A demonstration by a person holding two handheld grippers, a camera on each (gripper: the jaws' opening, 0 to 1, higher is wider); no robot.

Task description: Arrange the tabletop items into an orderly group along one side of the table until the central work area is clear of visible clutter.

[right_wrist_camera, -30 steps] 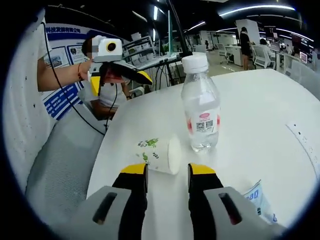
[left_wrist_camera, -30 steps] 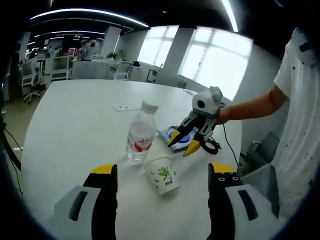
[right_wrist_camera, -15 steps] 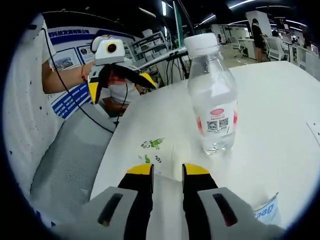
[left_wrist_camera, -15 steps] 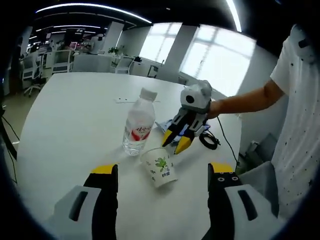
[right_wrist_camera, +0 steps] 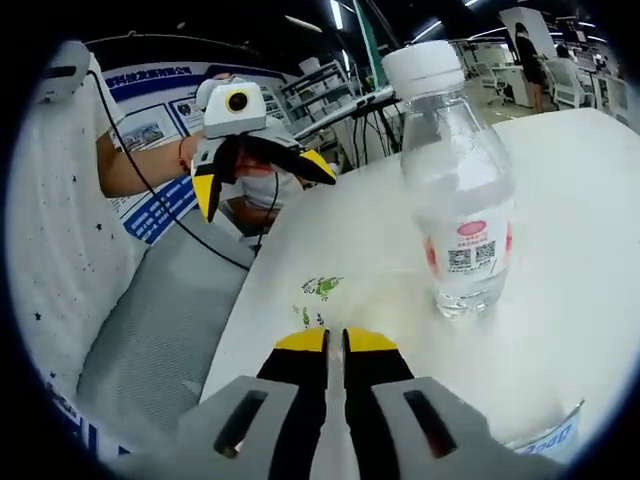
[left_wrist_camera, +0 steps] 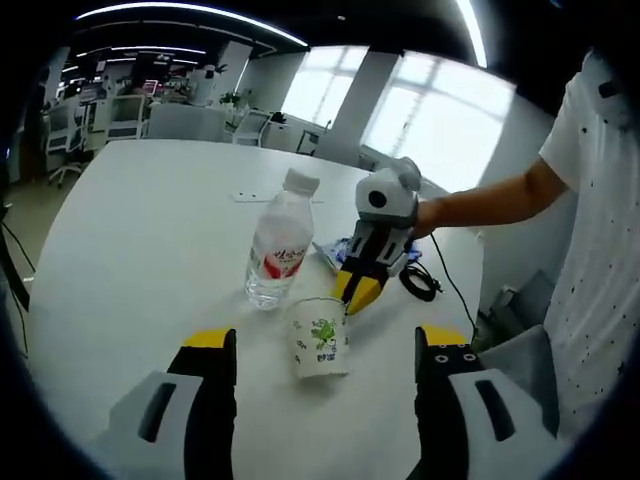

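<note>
Nearest you in the left gripper view, your left gripper [left_wrist_camera: 325, 365] hangs over the white table [left_wrist_camera: 130, 240] with its jaws spread wide and nothing between them. Just beyond, at 12 o'clock from those jaws, the paper cup [left_wrist_camera: 320, 338] stands upright, and your right gripper [left_wrist_camera: 360, 288] has its yellow tips pinched together on the cup's far rim. In the right gripper view the jaws are nearly pressed together with the cup wall between them. The water bottle [left_wrist_camera: 277, 254] stands at 11 o'clock, near the cup. A blue packet [left_wrist_camera: 334, 252] and a black cable [left_wrist_camera: 421, 281] lie farther off, around 1 o'clock. You appear to be gripping the cup, ready to move it. Next, carry it to the table's side and set it down upright, clear of the bottle.
</note>
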